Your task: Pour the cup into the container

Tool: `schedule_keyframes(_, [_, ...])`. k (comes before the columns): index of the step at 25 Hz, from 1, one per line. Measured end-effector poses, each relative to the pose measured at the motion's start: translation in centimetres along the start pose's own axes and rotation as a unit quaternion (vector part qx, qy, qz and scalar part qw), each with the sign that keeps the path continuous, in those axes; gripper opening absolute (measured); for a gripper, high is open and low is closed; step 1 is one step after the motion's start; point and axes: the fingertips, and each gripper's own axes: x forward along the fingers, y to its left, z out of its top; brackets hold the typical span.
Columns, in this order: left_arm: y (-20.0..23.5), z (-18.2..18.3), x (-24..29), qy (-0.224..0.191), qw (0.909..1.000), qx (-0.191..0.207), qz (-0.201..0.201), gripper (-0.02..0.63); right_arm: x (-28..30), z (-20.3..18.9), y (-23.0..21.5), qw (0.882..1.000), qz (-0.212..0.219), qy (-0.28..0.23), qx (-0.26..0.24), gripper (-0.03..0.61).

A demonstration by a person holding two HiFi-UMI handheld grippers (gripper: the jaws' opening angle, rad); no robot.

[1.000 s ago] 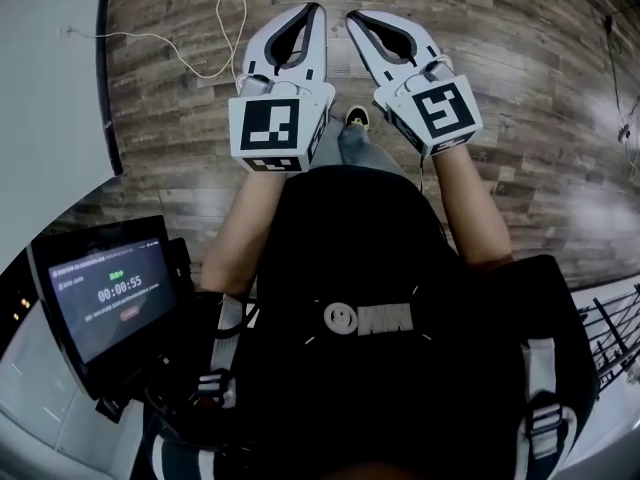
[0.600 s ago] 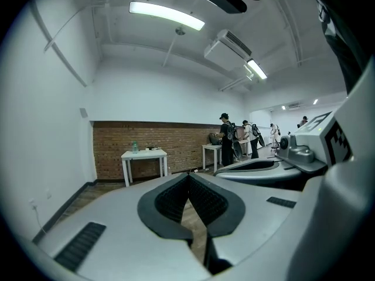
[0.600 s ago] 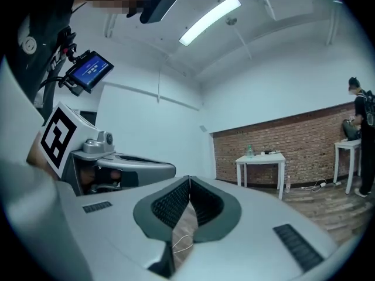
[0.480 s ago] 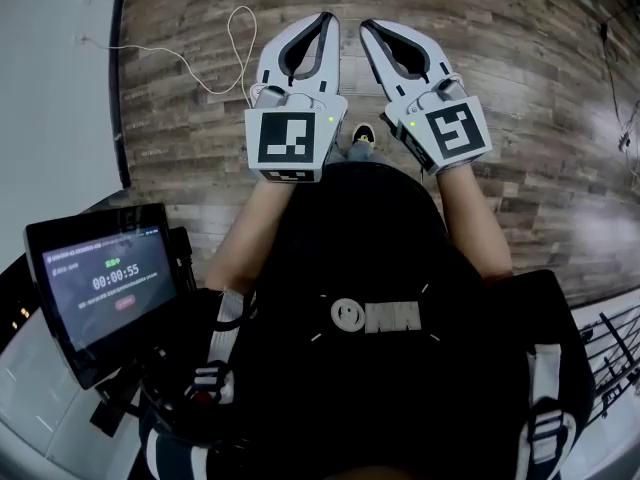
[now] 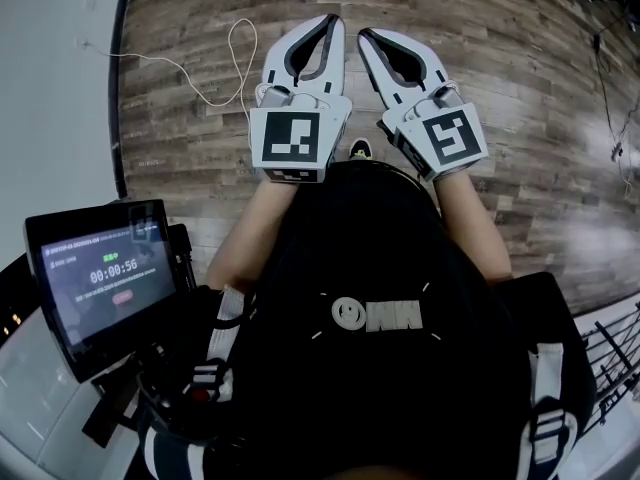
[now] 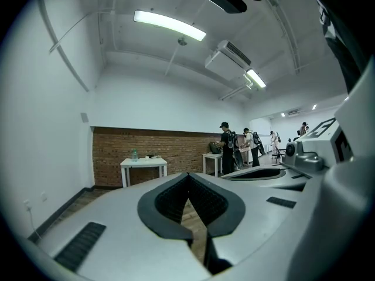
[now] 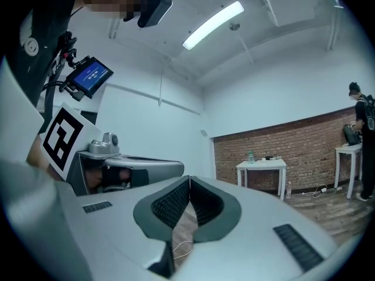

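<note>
- Since a second ago, the left hand-held gripper [image 5: 331,20] and the right hand-held gripper [image 5: 366,36] have both come up slightly toward the head camera. The timer on the screen [image 5: 100,278] has ticked from 00:00:55 to 00:00:56.
- Left hand-held gripper: clenched on nothing. In its own view the ribbed pads [image 6: 170,199] meet at the tip, and only floor shows through the gap behind them.
- Right hand-held gripper: also clenched and empty. Its pads [image 7: 168,204] touch at the tip.
- The two are held side by side in front of the person's chest, tips near each other but apart, marker cubes facing up, over a wooden plank floor [image 5: 180,118].
- A white cord [image 5: 200,73] loops across the floor near its left edge, by the white wall.
- A shoe [image 5: 360,151] shows just below the grippers, beyond the black vest [image 5: 380,318].
- Cup and container: I cannot tell where they are — no view shows them.
- In the left gripper view a bottle [image 6: 134,154] stands on a white tabletop [image 6: 143,163] against a brick wall [image 6: 111,157]. People [image 6: 225,148] stand at another table further right.
- Overhead are a strip light [image 6: 170,25] and an air-conditioning unit [image 6: 231,54].
</note>
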Motion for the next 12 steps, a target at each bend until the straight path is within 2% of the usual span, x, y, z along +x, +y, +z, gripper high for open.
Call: schedule_keyframes(12, [-0.15, 0.14, 0.06, -0.005, 1.0, -0.001, 0.0, 0.003, -0.3, 0.55, -0.13, 1.0, -0.015, -0.012, -0.016, 0.008])
